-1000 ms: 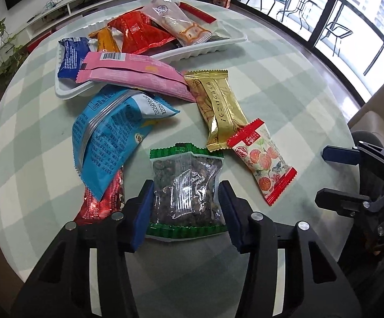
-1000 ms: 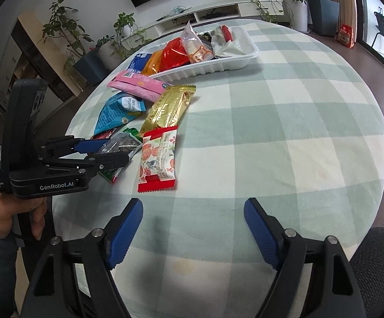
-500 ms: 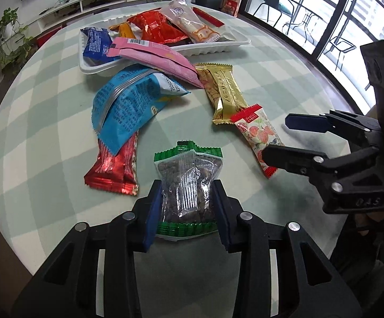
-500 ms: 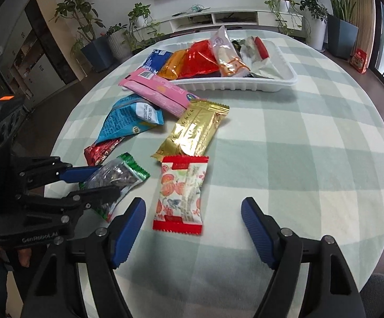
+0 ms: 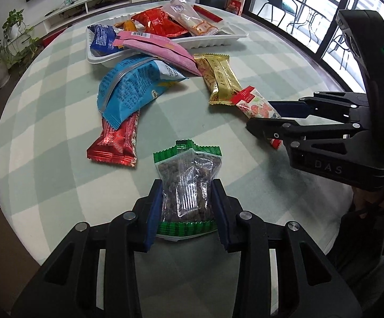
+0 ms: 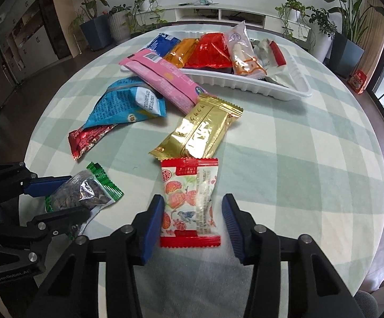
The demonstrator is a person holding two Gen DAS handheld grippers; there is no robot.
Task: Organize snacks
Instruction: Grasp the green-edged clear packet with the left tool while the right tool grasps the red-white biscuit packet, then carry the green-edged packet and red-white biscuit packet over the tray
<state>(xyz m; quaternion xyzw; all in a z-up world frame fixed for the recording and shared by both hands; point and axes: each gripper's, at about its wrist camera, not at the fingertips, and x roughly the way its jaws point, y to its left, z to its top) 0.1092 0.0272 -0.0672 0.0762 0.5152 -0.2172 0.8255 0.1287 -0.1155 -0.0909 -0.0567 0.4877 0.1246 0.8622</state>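
1. Left tool [image 5: 188,206]: clenched on the green-edged clear packet [image 5: 189,185] of dark pieces, both blue pads pressed against its sides; the packet lies at 6 o'clock in the left wrist view, by the near edge of the table [image 5: 46,122].
2. Right tool [image 6: 193,220]: released, jaws spread to either side of the red-and-white fruit-print packet [image 6: 189,201], left pad just beside its edge, right pad apart; this packet lies flat at 6 o'clock in the right wrist view.
3. Gold wrapper [image 6: 199,129]: just above the fruit-print packet, its lower end touching that packet's top seam.
4. Pink packet [image 6: 162,78]: at 11 o'clock, one end leaning on the white tray [image 6: 258,86].
5. Light blue bag [image 6: 124,104]: at 10 o'clock, overlapping the red foil bar [image 6: 85,139].
6. White tray: at 12 o'clock, holding blue, orange, red and pale packets stacked edge to edge.
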